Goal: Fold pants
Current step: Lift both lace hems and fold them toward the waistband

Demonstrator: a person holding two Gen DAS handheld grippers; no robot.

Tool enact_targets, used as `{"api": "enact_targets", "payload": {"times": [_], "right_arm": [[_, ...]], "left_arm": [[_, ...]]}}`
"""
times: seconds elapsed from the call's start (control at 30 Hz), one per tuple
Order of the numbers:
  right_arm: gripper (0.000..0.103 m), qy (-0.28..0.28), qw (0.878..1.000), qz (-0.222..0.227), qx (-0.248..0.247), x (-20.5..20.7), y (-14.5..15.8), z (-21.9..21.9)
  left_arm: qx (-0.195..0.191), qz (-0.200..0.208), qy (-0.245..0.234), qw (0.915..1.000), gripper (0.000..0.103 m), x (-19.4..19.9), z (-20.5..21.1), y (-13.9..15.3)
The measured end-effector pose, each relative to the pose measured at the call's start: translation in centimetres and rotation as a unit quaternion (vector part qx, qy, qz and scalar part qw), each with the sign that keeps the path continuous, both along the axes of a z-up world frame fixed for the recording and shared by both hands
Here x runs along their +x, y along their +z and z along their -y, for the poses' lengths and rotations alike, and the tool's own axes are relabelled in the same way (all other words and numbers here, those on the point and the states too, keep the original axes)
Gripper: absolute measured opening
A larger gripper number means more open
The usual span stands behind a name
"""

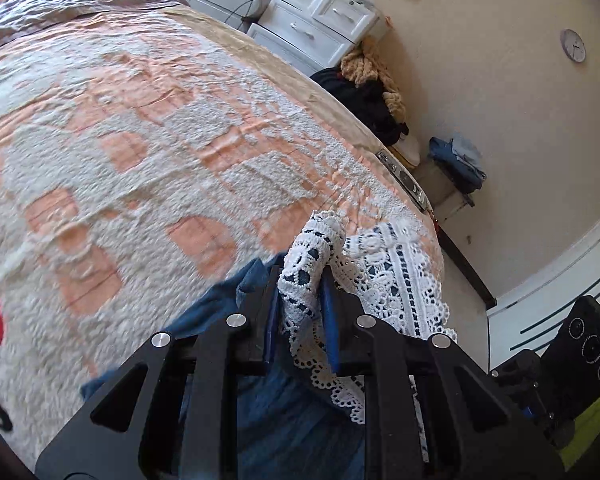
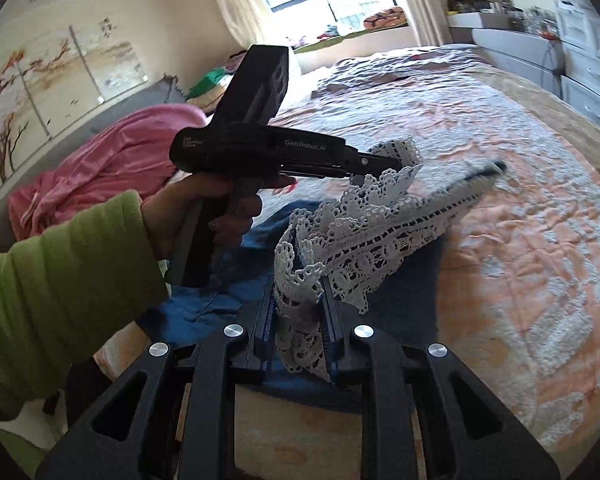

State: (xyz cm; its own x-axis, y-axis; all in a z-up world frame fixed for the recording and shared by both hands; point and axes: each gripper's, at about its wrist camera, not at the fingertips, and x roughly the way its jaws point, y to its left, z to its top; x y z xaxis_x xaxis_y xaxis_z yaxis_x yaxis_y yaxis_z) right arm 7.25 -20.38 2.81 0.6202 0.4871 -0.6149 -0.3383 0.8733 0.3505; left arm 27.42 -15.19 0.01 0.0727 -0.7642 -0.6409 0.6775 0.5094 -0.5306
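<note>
Blue denim pants (image 1: pixel 292 408) with a white lace hem (image 1: pixel 396 276) lie at the near corner of a bed with an orange and white textured cover (image 1: pixel 140 140). My left gripper (image 1: pixel 300 280) is shut on a bunched fold of the lace, lifted off the cover. In the right wrist view my right gripper (image 2: pixel 300 292) is shut on another part of the lace hem (image 2: pixel 364 236), with the denim (image 2: pixel 404 280) beneath. The left gripper (image 2: pixel 396 166) shows there too, held by a hand in a green sleeve (image 2: pixel 60 248), pinching the lace further along.
White drawers (image 1: pixel 316 20) stand past the bed's far side. A heap of dark and tan clothes (image 1: pixel 368 88) and folded blue clothes (image 1: pixel 460 160) sit along the wall. A pink blanket (image 2: pixel 112 160) lies at the bed's left. The bed's edge (image 1: pixel 404 176) is close on the right.
</note>
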Motion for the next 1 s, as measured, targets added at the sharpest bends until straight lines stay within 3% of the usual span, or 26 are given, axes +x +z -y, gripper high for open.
{"api": "enact_targets", "payload": {"times": [0.1,0.13,0.2,0.27,0.33,0.37,0.4,0.47,0.53,0.67,0.7,0.77,0.87,0.93,1.0], "right_arm": [[0.019,0.046,0.998,-0.007,-0.039,-0.2,-1.1,-4.2],[0.019,0.058,0.997,-0.012,-0.056,-0.1,-1.8,-5.4],[0.019,0.078,0.992,-0.021,-0.095,-0.1,-3.3,-7.6],[0.020,0.090,0.986,-0.019,-0.137,-0.3,-4.5,-9.3],[0.026,0.095,0.983,-0.015,-0.157,-0.6,-5.1,-10.3],[0.034,0.099,0.983,-0.013,-0.154,-0.7,-4.9,-10.4],[0.044,0.106,0.984,-0.017,-0.142,-0.9,-4.7,-10.3],[0.045,0.116,0.988,-0.015,-0.100,-1.6,-3.4,-9.1],[0.045,0.106,0.992,-0.008,-0.074,-2.2,-2.1,-7.2],[0.052,-0.001,1.000,-0.008,-0.011,-1.6,-0.2,-0.2],[0.058,-0.034,0.999,-0.014,-0.005,-1.3,-0.2,1.3],[0.065,-0.087,0.995,-0.053,0.022,0.7,-1.0,4.5],[0.067,-0.104,0.984,-0.114,0.086,3.9,-3.0,7.4],[0.062,-0.098,0.980,-0.129,0.116,5.3,-3.7,7.9],[0.007,-0.067,0.982,-0.133,0.117,6.7,-3.9,6.8]], "left_arm": [[0.008,-0.021,0.036,0.9991,0.018,-0.8,-3.3,-0.8],[0.006,-0.034,0.042,0.9985,0.024,-1.0,-4.3,-1.1],[-0.001,-0.046,0.060,0.9972,0.057,-1.6,-6.1,-1.3],[-0.014,-0.055,0.067,0.9961,0.061,-1.8,-7.5,-1.4],[-0.028,-0.060,0.086,0.9941,0.072,-2.0,-8.6,-1.2],[-0.038,-0.068,0.096,0.9923,0.076,-1.9,-9.2,-1.2],[-0.054,-0.078,0.107,0.9896,0.078,-1.8,-9.8,-1.1],[-0.084,-0.093,0.117,0.9852,0.080,-2.0,-10.9,-0.9],[-0.085,-0.091,0.122,0.9848,0.082,-2.4,-11.5,-0.6],[-0.053,-0.102,0.128,0.9850,0.082,-2.9,-11.1,-1.5],[-0.050,-0.109,0.130,0.9842,0.082,-2.9,-10.9,-1.8],[-0.057,-0.128,0.138,0.9806,0.082,-2.7,-10.8,-2.5],[-0.076,-0.152,0.147,0.9744,0.082,-2.3,-10.1,-3.0],[-0.076,-0.150,0.147,0.9748,0.075,-2.1,-9.4,-2.7],[-0.066,-0.148,0.147,0.9757,0.040,-1.8,-8.8,-2.5]]}}
